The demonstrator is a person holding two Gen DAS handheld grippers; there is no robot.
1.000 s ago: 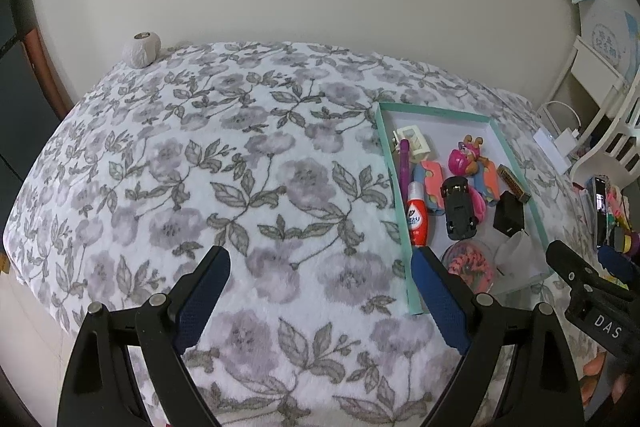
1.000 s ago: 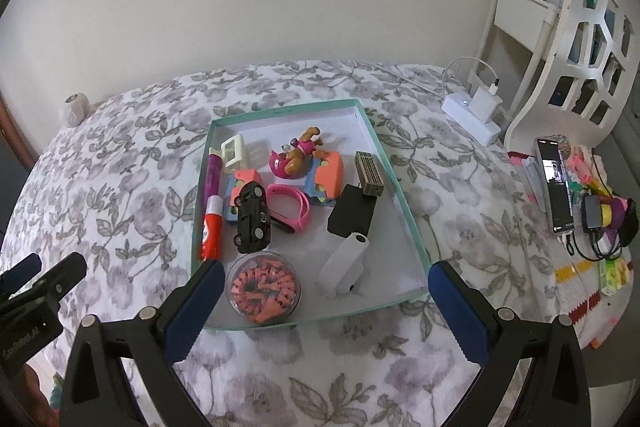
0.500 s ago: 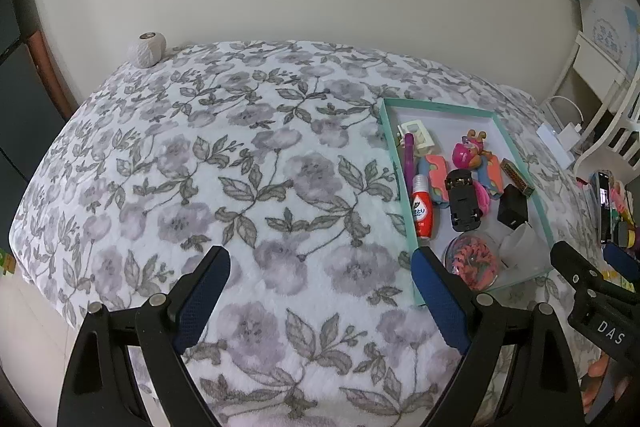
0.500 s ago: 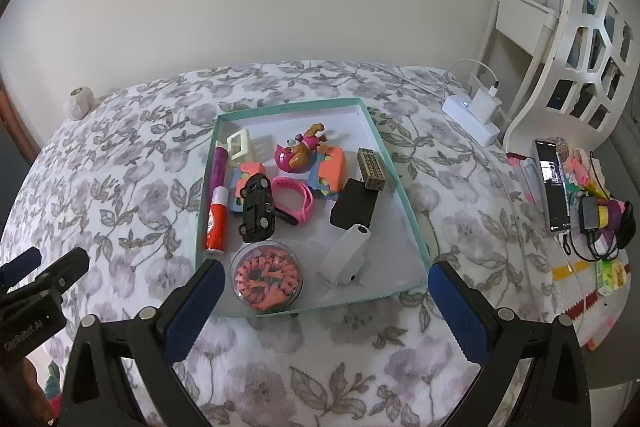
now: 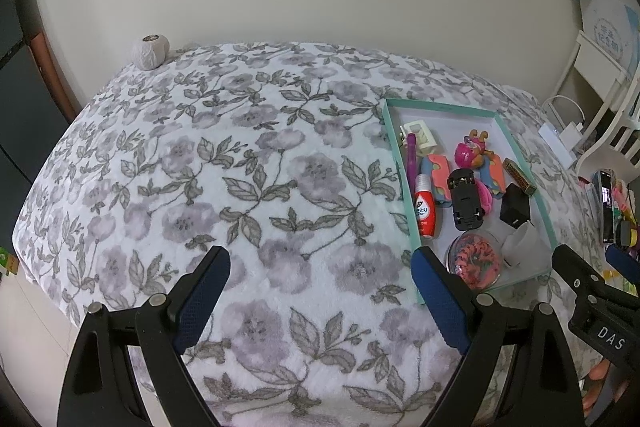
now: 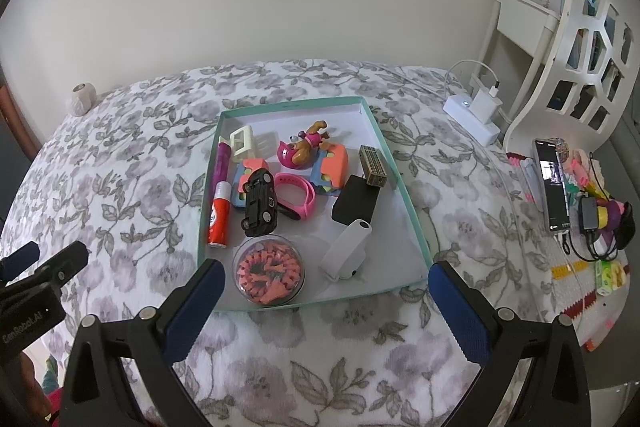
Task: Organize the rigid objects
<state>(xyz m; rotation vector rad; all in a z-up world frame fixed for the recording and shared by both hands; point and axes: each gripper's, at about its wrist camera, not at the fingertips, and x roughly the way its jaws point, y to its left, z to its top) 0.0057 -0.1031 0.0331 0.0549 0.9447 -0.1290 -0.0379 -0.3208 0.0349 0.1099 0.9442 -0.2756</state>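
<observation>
Right wrist view: the teal tray lies on the bed, holding the toy car, red bottle, round tub, pink band and other small items. Right gripper hangs before its near rim, fingers spread wide, empty. Left gripper likewise spread, empty, over bare blanket. This fits sorting either pending or complete; the step is unsettled. Only the right view shows the phone; the left view shows the bed's open expanse.
</observation>
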